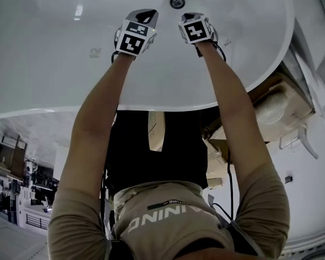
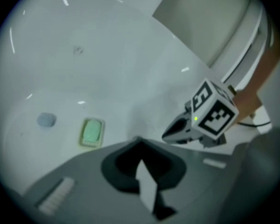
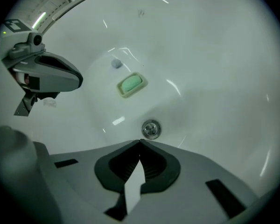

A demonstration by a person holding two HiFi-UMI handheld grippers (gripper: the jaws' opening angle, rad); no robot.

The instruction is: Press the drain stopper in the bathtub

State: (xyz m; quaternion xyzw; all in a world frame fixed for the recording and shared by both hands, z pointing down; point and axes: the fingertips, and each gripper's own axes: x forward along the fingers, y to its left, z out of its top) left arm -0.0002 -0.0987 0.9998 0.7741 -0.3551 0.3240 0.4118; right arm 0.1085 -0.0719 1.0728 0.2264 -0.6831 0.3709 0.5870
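The round metal drain stopper (image 3: 150, 129) sits in the floor of the white bathtub (image 3: 210, 55), just beyond my right gripper's (image 3: 140, 142) tips. The right jaws are shut, with nothing between them. In the head view the stopper (image 1: 177, 2) lies at the far end of the tub, ahead of and between both grippers. My left gripper (image 2: 137, 138) hovers over the tub floor to the left, jaws shut and empty. The stopper is hidden in the left gripper view, where the right gripper (image 2: 210, 115) shows at the right.
A green soap on a pale dish (image 3: 130, 84) lies on the tub floor beyond the stopper, with a small grey round object (image 3: 116, 63) further on. The tub's near rim (image 1: 151, 106) curves below my forearms. Cardboard boxes (image 1: 281, 104) stand to the right of the tub.
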